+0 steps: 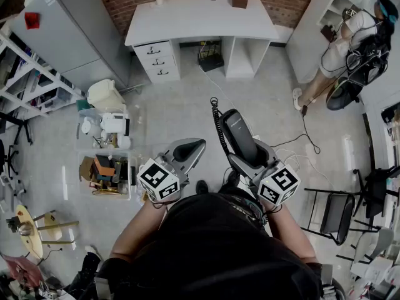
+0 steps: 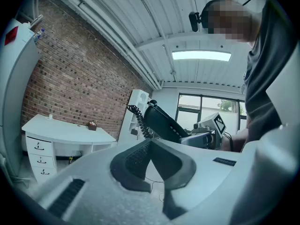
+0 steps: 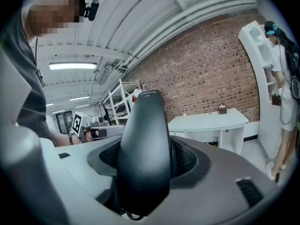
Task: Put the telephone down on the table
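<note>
While your right gripper (image 1: 253, 161) is clamped on the telephone (image 1: 237, 133), jaws wide around its near end, the handset's long axis points ahead toward the white table (image 1: 200, 17), coiled cord (image 1: 215, 120) at the table-ward tip. Telephone well short of that table, in the air. Left gripper (image 1: 187, 150): jaws together, empty, equally far from the table.

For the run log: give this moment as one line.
left gripper shut, empty | right gripper shut on phone | phone aloft | table ahead, not reached
</note>
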{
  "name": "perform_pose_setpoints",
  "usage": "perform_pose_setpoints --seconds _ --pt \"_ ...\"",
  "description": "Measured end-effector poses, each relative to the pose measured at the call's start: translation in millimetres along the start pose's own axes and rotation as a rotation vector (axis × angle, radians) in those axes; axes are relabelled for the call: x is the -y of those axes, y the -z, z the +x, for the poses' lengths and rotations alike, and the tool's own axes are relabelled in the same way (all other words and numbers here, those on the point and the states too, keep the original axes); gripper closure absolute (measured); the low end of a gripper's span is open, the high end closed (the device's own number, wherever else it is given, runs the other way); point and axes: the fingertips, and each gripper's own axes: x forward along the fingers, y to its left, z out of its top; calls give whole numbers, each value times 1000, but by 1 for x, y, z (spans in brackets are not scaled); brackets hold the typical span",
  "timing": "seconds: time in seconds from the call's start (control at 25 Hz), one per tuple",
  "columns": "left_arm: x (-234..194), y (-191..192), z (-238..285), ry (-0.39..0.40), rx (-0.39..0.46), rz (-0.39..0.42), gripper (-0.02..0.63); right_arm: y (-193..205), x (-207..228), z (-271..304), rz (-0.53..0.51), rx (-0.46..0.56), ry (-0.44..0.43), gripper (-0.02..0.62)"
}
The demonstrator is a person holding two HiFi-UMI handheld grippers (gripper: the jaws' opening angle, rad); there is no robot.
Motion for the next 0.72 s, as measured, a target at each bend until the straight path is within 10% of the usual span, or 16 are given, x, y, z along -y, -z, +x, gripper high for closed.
perform_pose_setpoints --seconds 0.72 --pt "-5 5 47 -7 -17 -11 600 -10 44 -9 13 37 -27 313"
